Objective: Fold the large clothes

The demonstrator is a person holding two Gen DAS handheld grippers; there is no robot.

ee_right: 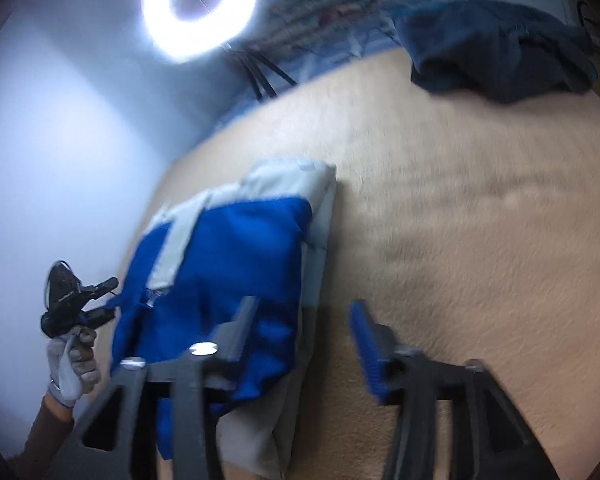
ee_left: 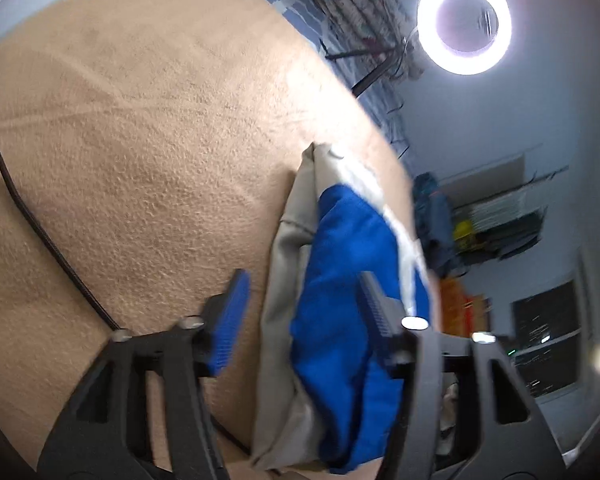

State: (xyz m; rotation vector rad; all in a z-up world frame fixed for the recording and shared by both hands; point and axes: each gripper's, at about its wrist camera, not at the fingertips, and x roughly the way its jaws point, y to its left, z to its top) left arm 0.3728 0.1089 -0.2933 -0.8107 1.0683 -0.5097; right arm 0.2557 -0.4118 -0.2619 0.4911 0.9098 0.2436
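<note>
A folded blue and grey garment (ee_left: 340,280) lies on a beige blanket (ee_left: 140,140). In the left wrist view my left gripper (ee_left: 302,312) is open above the garment's near end: its left pad stands clear of the grey edge and its right finger is over the blue cloth. The right wrist view shows the same garment (ee_right: 228,248) near the blanket's left edge. My right gripper (ee_right: 302,340) is open there, its left finger over the blue cloth and its right finger over bare blanket (ee_right: 460,240). A gloved hand (ee_right: 74,364) holds the left gripper (ee_right: 110,298) at the garment's left side.
A black cable (ee_left: 40,232) runs across the blanket at the left. A dark blue heap of cloth (ee_right: 500,48) lies at the blanket's far right. A ring light (ee_right: 200,8) glares beyond the far edge. Shelves and hanging clothes (ee_left: 500,216) stand past the blanket's edge.
</note>
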